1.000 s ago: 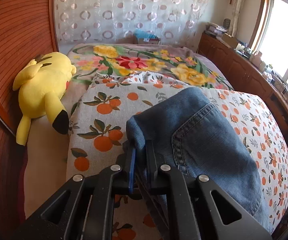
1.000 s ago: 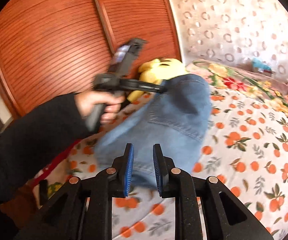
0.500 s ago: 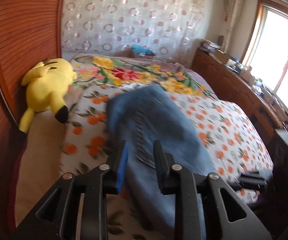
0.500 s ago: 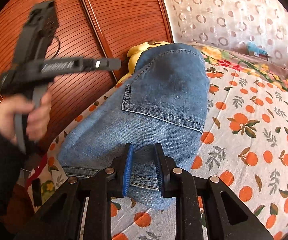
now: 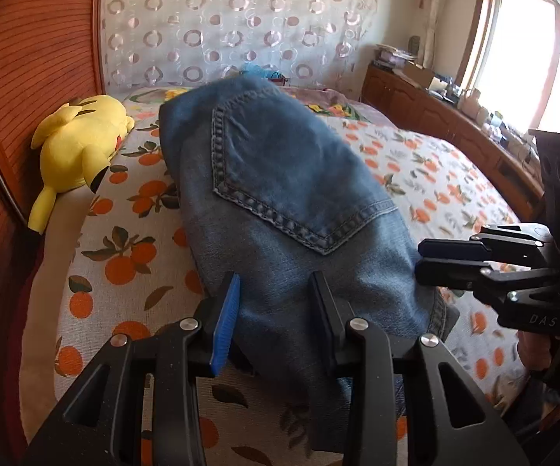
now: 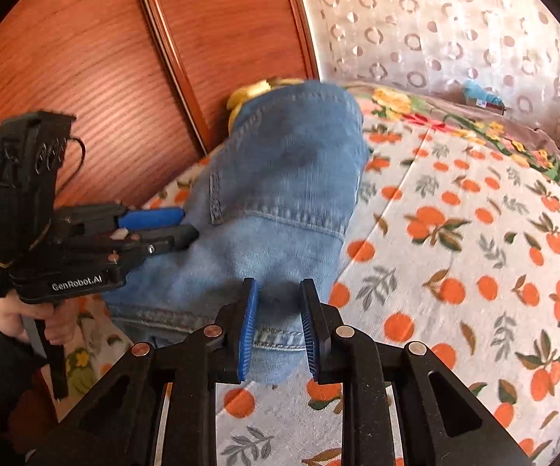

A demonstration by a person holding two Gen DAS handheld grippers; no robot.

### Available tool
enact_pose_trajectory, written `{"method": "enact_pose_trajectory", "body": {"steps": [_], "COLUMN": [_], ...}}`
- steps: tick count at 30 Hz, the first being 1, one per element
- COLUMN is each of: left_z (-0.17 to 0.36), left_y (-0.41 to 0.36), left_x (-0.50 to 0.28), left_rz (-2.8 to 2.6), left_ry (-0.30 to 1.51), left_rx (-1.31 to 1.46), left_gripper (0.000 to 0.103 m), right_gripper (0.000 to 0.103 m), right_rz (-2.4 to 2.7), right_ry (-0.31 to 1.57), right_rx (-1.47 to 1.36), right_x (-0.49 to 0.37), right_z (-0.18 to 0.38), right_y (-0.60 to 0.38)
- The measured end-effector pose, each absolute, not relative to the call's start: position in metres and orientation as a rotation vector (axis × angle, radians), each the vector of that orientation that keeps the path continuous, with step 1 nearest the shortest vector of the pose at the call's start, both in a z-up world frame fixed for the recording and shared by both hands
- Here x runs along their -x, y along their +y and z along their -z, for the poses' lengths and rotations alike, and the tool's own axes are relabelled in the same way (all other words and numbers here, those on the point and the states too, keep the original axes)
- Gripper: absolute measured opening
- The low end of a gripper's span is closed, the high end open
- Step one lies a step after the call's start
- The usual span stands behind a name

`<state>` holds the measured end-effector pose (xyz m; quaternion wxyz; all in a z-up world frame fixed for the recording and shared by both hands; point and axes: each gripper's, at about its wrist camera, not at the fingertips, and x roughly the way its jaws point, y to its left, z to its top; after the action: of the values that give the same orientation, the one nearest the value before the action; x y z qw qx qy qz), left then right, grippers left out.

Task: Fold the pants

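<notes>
**Denim pants, folded bundle, on bed**

Item: blue denim pants (image 5: pixel 280 202), laid in a thick folded bundle on the orange-print bedspread (image 5: pixel 124 264), back pocket uppermost, waistband at the near edge.

Handling, as judged: soft but heavy for cloth; the layers are expected to sag and slide over one another if lifted by one corner. The stitched waistband and seamed edges are reckoned the firmest places to be taken hold of, both near corners together.

Left gripper (image 5: pixel 276 310): jaws opening; denim is seen between the pads, but no pinch on it is shown.

Right gripper (image 6: pixel 278 322): jaws a little apart, poised over the waistband hem; nothing is clamped.

Surroundings: a yellow plush toy (image 5: pixel 82 151) lies just beside the far left of the pants, against the wooden panel (image 5: pixel 27 77); it could be brushed by any fold made in that direction. A floral blanket (image 6: pixel 454 120) is spread at the far end, well apart. A wooden cabinet (image 5: pixel 435 112) with clutter stands under the window, clear of the work.
</notes>
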<state>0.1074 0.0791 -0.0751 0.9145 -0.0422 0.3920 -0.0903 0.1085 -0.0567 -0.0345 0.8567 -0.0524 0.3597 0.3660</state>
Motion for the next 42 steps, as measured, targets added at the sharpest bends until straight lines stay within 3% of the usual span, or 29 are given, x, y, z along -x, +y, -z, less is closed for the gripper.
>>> {"method": "enact_pose_trajectory", "body": {"steps": [14, 20, 28, 42], "left_z": [0.048, 0.063, 0.069, 0.035], "left_y": [0.066, 0.059, 0.071, 0.101], "left_x": [-0.084, -0.087, -0.089, -0.197], "left_rz": [0.242, 0.199, 0.218, 0.152], "left_ry": [0.743, 0.789, 0.784, 0.747], "left_rx": [0.132, 0.067, 0.137, 0.044], "left_gripper": [0.037, 0.037, 0.038, 0.038], "right_gripper": [0.024, 0.024, 0.024, 0.024], "right_rz": [-0.774, -0.792, -0.812, -0.852], "right_ry": [0.758, 0.725, 0.684, 0.765], "right_rx": [0.119, 0.116, 0.184, 0.233], "right_x": [-0.11, -0.118, -0.177, -0.229], "right_z": [0.037, 0.019, -0.01, 0.018], "right_y": [-0.06, -0.068, -0.05, -0.02]}}
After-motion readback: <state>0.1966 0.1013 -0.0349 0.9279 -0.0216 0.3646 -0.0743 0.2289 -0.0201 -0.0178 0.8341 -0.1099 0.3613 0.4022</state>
